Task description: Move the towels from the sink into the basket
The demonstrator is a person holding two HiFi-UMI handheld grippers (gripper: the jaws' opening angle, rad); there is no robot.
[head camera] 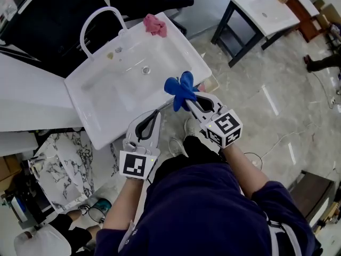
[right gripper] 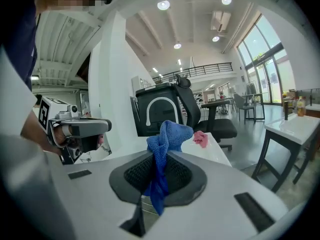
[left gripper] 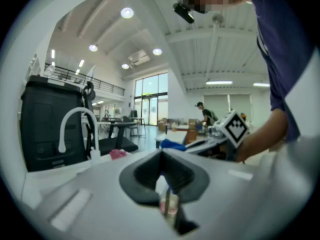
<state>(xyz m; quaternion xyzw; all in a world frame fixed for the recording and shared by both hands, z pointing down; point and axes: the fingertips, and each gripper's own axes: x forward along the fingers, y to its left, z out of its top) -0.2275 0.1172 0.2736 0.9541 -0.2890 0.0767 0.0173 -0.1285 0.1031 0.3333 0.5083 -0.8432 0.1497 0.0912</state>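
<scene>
I have the blue towel (head camera: 181,89) pinched in the right gripper (head camera: 187,101). Its jaws are clenched on the cloth, and a bunched knot of it stands up past the fingertips while a tail hangs down between the pads. From the head view the towel sits at the front edge of the sink (head camera: 106,100), toward its right-hand corner, held up off the basin and not lying in it. The pink towel (head camera: 155,24) is crumpled on the sink's far right corner, on the rim, well apart from the blue one. The left gripper (head camera: 155,112) is just in front of the sink's front edge, nearer the middle of that edge than the right gripper. Its jaws are closed tip to tip, and in the left gripper view I see nothing between them. The two grippers lie close beside each other, each with its marker cube (head camera: 224,128) toward me. The basin holds no cloth that I can see, only the drain (head camera: 145,70) near its centre. The white arched faucet (head camera: 98,17) rises from the sink's far left side. Behind the sink, past the faucet, stands a black office chair (right gripper: 200,109). Off to the sink's right, across the pale marble floor (head camera: 277,105), is a second white basin on a black frame (head camera: 264,12). My view of the near floor is taken up by the person's dark blue sleeves (head camera: 202,207).
</scene>
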